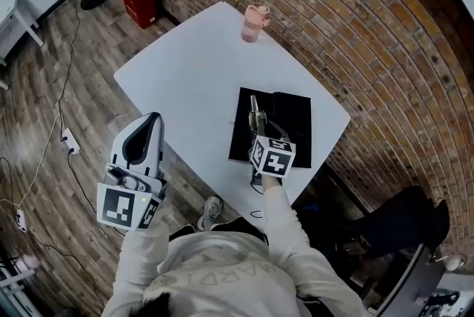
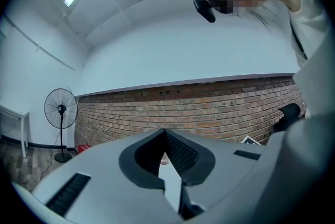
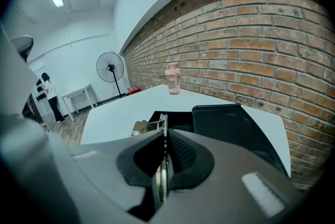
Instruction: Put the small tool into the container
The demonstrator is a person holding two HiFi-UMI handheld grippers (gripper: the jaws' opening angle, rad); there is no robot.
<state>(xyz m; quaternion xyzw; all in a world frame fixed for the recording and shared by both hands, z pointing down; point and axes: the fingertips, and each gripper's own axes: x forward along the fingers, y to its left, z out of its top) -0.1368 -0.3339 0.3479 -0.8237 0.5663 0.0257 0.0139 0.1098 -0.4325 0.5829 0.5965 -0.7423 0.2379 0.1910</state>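
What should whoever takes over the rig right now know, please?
Left gripper: shut, empty, off the white table's left edge.
Right gripper: shut on the small metal tool, over the black container on the table.
Done: tool gripped and above the container.
Left: lower the tool in, open the jaws, pull away.

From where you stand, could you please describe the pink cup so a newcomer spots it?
Find the white table beside the brick wall. At its far edge stands the pink cup, apart from the black container. Nothing else there is pink.
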